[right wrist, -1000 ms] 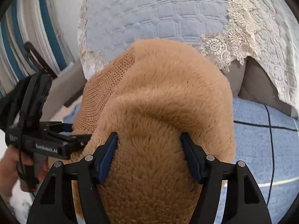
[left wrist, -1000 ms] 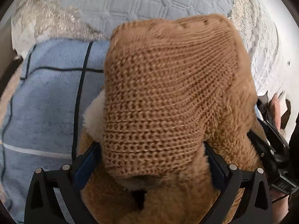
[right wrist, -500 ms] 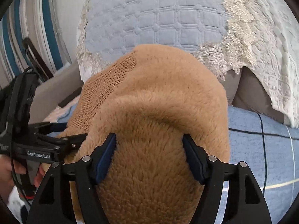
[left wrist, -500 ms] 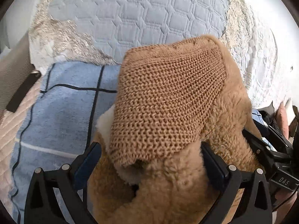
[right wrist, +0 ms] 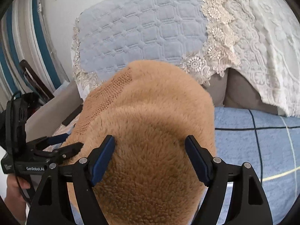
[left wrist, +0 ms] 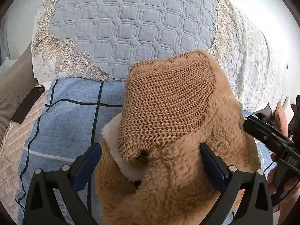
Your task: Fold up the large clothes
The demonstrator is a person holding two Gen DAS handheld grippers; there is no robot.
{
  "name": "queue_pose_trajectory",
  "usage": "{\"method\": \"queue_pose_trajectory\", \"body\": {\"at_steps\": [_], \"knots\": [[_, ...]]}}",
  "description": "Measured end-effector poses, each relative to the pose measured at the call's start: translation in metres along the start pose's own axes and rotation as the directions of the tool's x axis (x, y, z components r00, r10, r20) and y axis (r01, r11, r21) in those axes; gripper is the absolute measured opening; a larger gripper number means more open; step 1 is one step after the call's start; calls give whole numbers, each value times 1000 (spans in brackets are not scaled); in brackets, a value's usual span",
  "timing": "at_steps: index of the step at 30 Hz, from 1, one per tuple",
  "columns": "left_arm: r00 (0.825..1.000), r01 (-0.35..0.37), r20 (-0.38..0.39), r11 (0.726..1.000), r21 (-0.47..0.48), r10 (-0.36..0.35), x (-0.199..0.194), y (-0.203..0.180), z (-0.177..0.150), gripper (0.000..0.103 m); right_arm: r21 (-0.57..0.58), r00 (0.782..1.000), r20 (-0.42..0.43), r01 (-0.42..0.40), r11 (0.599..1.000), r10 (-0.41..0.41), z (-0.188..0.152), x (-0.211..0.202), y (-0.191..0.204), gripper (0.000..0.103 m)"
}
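My left gripper (left wrist: 150, 161) stands spread wide, with the folded tan fleece garment (left wrist: 178, 178) bulging up between its blue pads (left wrist: 212, 168); the right pad sinks into the pile, the left pad (left wrist: 88, 166) looks just clear of it, so I cannot tell whether this counts as a grip. My right gripper (right wrist: 150, 159) also has the garment (right wrist: 150, 131) between its fingers, and its jaws are opening; the pads sit at the edge of the fleece rather than squeezing it.

The left wrist view gives me what the right one barely shows: a broad knit panel (left wrist: 168, 105) folded over the top of the bundle, and a strip of cream lining (left wrist: 116, 150) peeking out beneath it on the left. From the right wrist view the knit is only a thin sliver (right wrist: 110, 97) along the far left edge (the rest is plain fleece), but there I see my left gripper (right wrist: 61, 146) from the side, its fingers against the bundle's left flank, and part of my left hand (right wrist: 15, 187) under it.

The garment lies on the blue checked blanket (left wrist: 61, 131), a rounded bundle with its long axis running away from me toward the quilted blue cover (left wrist: 131, 28) and lace trim (right wrist: 225, 37) behind it.
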State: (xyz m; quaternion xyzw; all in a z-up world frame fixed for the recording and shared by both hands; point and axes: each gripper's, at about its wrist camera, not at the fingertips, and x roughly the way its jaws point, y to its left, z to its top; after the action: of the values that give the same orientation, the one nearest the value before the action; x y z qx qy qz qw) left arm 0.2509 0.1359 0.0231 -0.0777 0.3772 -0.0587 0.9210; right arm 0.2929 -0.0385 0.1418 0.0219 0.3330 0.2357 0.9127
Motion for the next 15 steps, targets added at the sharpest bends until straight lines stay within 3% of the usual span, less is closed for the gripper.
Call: {"method": "queue_pose_trajectory", "body": {"at_steps": [6,15], "knots": [[1000,10,-9,1000,-11,-10,-3,5,-1,103,36,999,16,-36,999,36,2,-12,-8,78],[1000,-11,-2,1000,24,12,-12,3,-1,103,101,1000,1,-5,995,5,-7,-29,-42,79]]}}
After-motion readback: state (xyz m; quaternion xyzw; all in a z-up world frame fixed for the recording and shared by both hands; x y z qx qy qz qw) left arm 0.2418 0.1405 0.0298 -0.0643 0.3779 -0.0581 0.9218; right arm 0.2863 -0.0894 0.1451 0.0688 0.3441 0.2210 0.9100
